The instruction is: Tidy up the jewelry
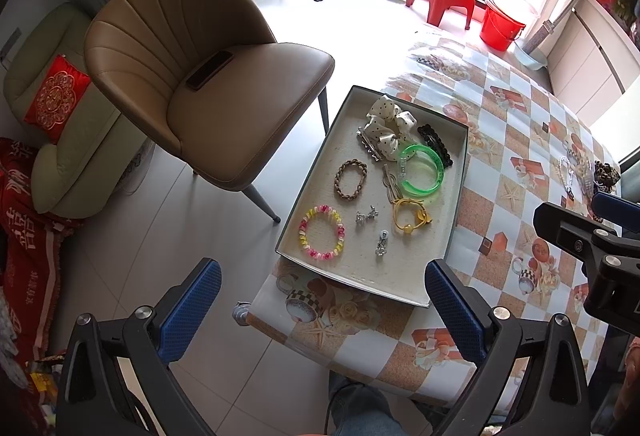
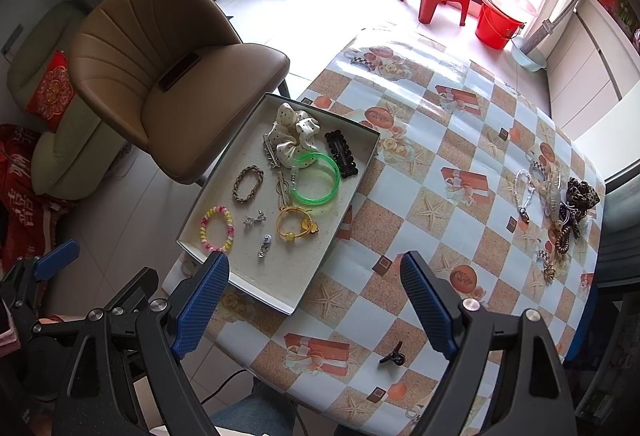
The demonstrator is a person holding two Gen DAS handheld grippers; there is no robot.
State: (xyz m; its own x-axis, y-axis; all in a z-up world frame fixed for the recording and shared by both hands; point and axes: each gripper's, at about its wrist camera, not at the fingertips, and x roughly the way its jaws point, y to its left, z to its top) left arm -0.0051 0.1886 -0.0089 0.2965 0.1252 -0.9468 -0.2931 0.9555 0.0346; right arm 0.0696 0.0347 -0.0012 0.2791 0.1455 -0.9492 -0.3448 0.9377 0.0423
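Note:
A shallow grey box point(image 1: 460, 172) point(image 2: 362, 162) sits at the table's left edge. It holds a green bangle point(image 1: 423, 170) point(image 2: 316, 178), a polka-dot scrunchie point(image 1: 386, 126) point(image 2: 294, 134), a brown braided band point(image 1: 351, 180) point(image 2: 248, 183), a pink-yellow bead bracelet point(image 1: 322, 233) point(image 2: 217, 229), a yellow hair tie point(image 1: 410, 217) point(image 2: 296, 223), a black clip point(image 2: 341, 154) and small silver pieces. A pile of loose jewelry point(image 2: 560, 200) point(image 1: 584, 172) lies at the table's far right. My left gripper point(image 1: 322, 312) is open and empty in front of the box. My right gripper point(image 2: 316, 300) is open and empty above the table.
A small black clip point(image 2: 393, 354) lies on the checked tablecloth point(image 2: 440, 140) near the front edge. A brown chair point(image 1: 208, 76) with a phone on its seat stands left of the table. A sofa point(image 1: 48, 116) is further left. The right gripper's body shows in the left wrist view point(image 1: 592, 244).

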